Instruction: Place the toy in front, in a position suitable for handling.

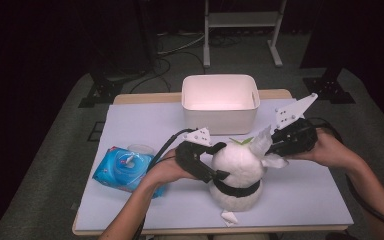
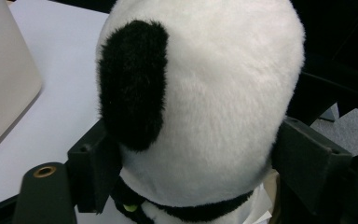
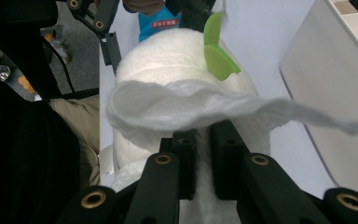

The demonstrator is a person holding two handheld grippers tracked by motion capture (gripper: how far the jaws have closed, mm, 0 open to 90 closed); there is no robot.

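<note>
My left gripper (image 1: 219,165) clamps the white plush toy (image 1: 237,172) at mid-table in the high view, one jaw at each side of its head, while my right gripper (image 1: 275,147) pinches a white wipe (image 1: 261,142) against the toy's upper right side. The toy stands upright, a black band around its neck and a green leaf on top, just in front of the white bin (image 1: 220,102), which sits at the far edge of the white table (image 1: 300,195). A blue pack of wipes (image 1: 122,169) lies at the table's left, near my left hand (image 1: 166,171). Bare tabletop lies open to the toy's right and along the near edge, where a small white scrap (image 1: 228,217) lies just in front of the toy.

In the left gripper view, my two jaws press into the plush head (image 2: 214,102) from either side, a black ear patch (image 2: 133,84) just above one jaw. The bin's wall (image 2: 4,79) stands off to the left, with bare table between it and the toy.

In the right gripper view, my jaws are closed on the wipe (image 3: 182,109), which spreads out crumpled across the toy's crown below the green leaf (image 3: 216,56). The bin (image 3: 335,98) rises close on the right, with a narrow strip of table between it and the toy.
</note>
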